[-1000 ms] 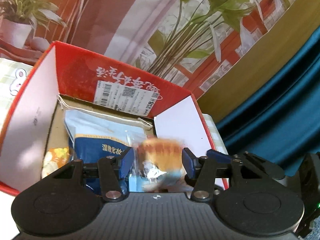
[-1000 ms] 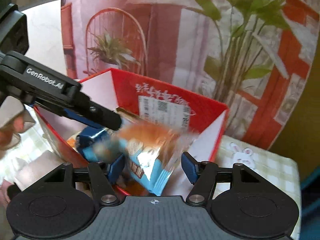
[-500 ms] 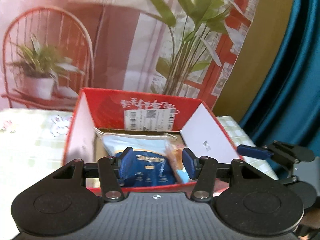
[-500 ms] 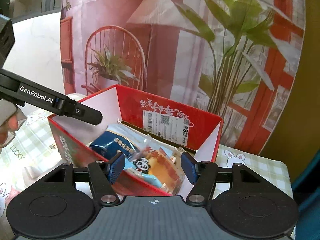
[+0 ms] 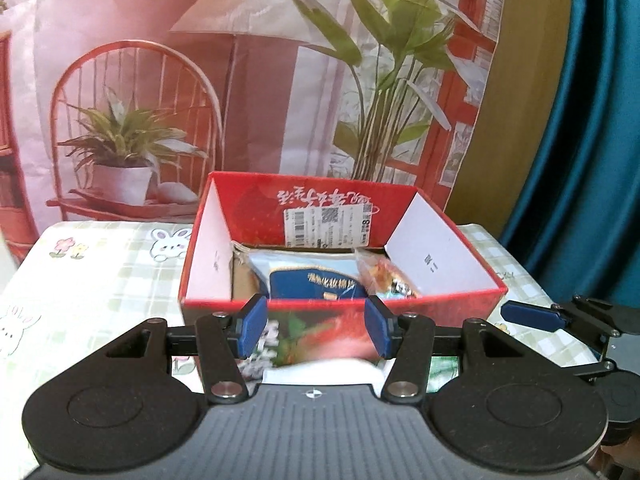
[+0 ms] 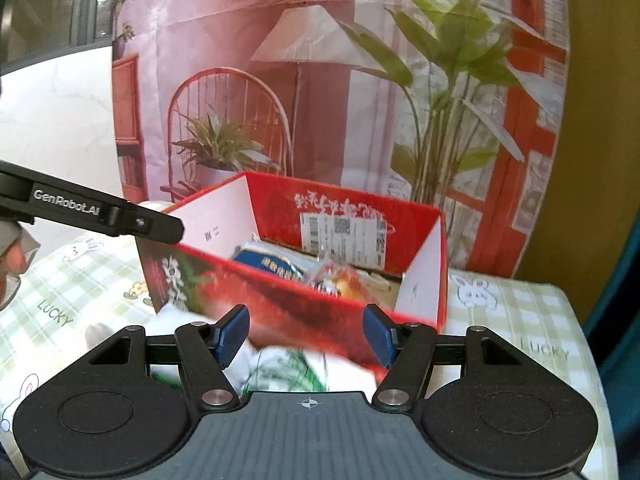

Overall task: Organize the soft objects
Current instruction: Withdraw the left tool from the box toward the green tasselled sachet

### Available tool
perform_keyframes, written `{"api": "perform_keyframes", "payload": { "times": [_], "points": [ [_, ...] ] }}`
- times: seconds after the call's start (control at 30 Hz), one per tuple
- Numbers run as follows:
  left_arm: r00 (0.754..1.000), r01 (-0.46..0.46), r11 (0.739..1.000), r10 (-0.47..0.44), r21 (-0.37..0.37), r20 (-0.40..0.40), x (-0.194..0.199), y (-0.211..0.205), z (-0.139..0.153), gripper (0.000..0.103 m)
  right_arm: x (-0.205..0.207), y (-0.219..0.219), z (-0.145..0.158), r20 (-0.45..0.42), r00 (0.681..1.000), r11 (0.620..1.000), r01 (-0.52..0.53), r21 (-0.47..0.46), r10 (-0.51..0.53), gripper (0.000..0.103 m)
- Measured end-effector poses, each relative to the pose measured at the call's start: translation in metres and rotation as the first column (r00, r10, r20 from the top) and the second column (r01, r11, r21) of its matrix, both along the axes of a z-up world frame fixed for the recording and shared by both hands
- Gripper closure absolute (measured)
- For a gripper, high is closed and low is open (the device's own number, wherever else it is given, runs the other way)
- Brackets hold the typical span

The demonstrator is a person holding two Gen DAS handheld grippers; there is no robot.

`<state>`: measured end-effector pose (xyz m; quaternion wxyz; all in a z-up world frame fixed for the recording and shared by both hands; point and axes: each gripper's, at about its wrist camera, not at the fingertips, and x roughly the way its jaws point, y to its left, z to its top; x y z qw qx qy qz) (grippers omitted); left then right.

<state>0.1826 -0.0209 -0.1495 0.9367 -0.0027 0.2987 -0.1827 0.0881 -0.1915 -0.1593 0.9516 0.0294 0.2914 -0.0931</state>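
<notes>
Both grippers tilt downward toward the red box [image 5: 400, 306] on the checked tablecloth [image 5: 100, 272]. The left gripper [image 5: 314, 332] and right gripper [image 6: 306, 336] hold their jaws apart, gripping nothing. The blue packet [image 5: 316, 286] and orange snack bag [image 5: 384, 276] lie inside the box.

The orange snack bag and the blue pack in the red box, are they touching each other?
Touching. In the left wrist view the orange snack bag leans against the right edge of the blue pack inside the red box, with no gap showing between them.
</notes>
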Motion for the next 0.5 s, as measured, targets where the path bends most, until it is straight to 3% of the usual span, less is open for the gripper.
{"api": "perform_keyframes", "payload": {
  "times": [0.13, 0.3, 0.5],
  "points": [
    [0.999, -0.025, 0.999, 0.025, 0.028, 0.020, -0.022, 0.002, -0.009, 0.047, -0.012, 0.009, -0.010, -0.017, 0.999, 1.000, 0.030, 0.006, -0.029, 0.043],
    [0.998, -0.069, 0.998, 0.069, -0.016, -0.006, -0.041, 0.010, -0.016, 0.047, -0.027, 0.017, -0.011, -0.007, 0.997, 0.997, 0.072, 0.015, -0.072, 0.042],
    [0.993, -0.113, 0.993, 0.113, -0.018, -0.026, -0.062, 0.019, -0.021, 0.047, -0.050, 0.024, -0.009, 0.010, 0.993, 0.992, 0.121, 0.040, -0.121, 0.042]
  ]
}}
